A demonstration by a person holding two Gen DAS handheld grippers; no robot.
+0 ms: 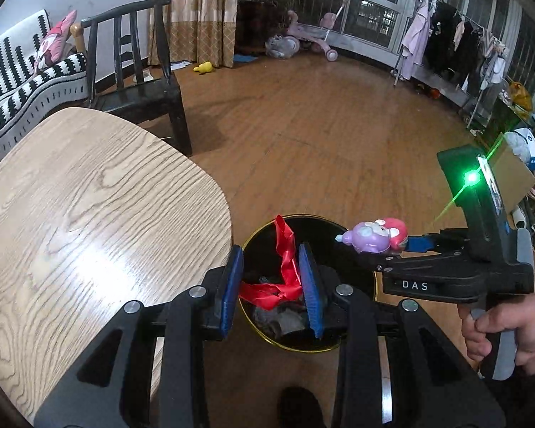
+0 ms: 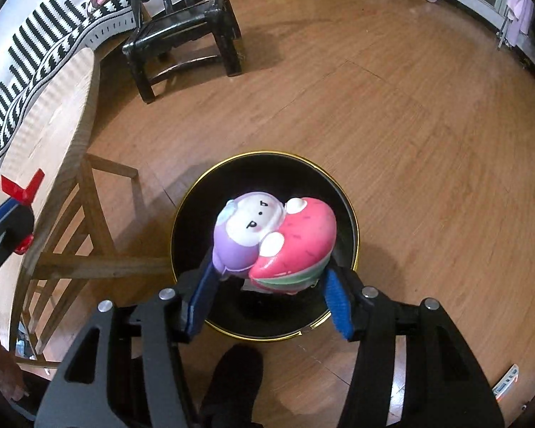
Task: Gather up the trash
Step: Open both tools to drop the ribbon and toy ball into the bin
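Observation:
A black trash bin with a gold rim [image 1: 339, 226] [image 2: 353, 228] stands on the wood floor beside the table. My left gripper [image 1: 271, 285] is shut on a red ribbon [image 1: 285, 267] and holds it over the bin, above dark trash inside. From the right wrist view the ribbon's end [image 2: 21, 185] sticks out of the left gripper at the far left. My right gripper [image 2: 267, 285] is shut on a purple, white and pink squishy toy [image 2: 274, 239] directly above the bin. The toy [image 1: 374, 237] also shows at the bin's right rim.
A light wood table [image 1: 89, 221] lies to the left of the bin, its legs [image 2: 89, 235] close to it. A black chair [image 1: 139, 82] and a striped sofa [image 1: 14, 82] stand behind. My shoe [image 2: 232, 385] is just before the bin. Open floor lies beyond.

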